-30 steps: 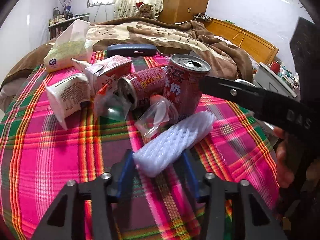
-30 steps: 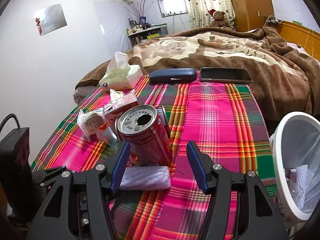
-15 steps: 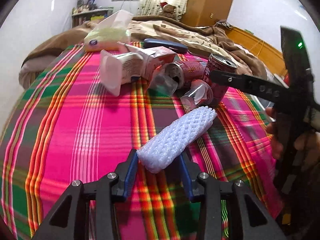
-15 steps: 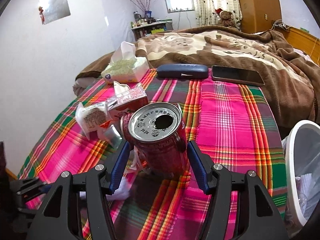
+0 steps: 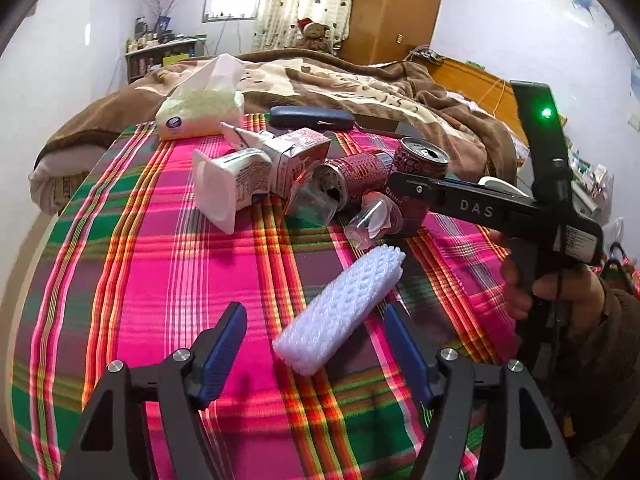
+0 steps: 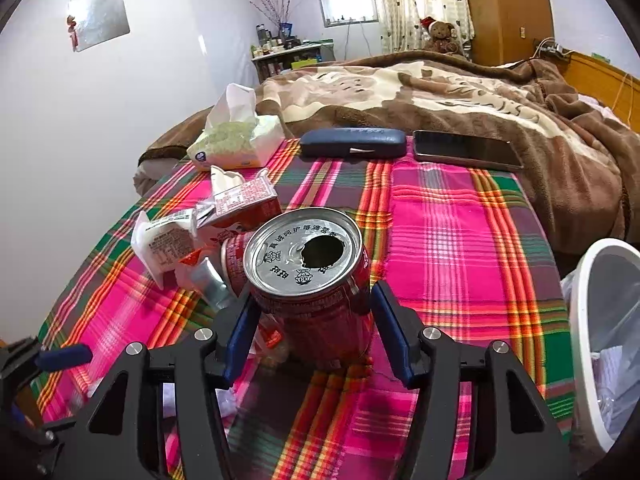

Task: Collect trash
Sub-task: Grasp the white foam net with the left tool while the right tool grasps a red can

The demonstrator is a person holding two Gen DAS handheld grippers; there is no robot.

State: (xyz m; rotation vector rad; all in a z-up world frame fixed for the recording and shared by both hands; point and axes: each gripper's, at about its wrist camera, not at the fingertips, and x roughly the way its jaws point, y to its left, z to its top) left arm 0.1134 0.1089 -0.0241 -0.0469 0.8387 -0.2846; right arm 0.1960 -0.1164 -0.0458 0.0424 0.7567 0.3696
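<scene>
Your left claw [image 5: 314, 350] is spreading its jaws right now, and the white foam net sleeve [image 5: 340, 312] lies loose on the plaid cloth [image 5: 160, 260] between the blue pads, touching neither one. So that piece is released, sitting near you in the left wrist view.

Your right claw [image 6: 310, 336] is closing in on the upright red can [image 6: 310, 292]. The can stands between the pads. The left pad looks right against its side, the right pad just shy of it, so I can't call it a firm grip.

Just left of and behind that can you've got a second red can [image 6: 234, 258] on its side, a crushed carton [image 6: 244, 204], a white cup [image 6: 160, 244] and clear plastic bits. The white bin [image 6: 596, 344] with a bag liner sits off the right edge. Far back: a tissue pack [image 6: 236, 140], a dark case [image 6: 352, 142] and a phone [image 6: 468, 154].
</scene>
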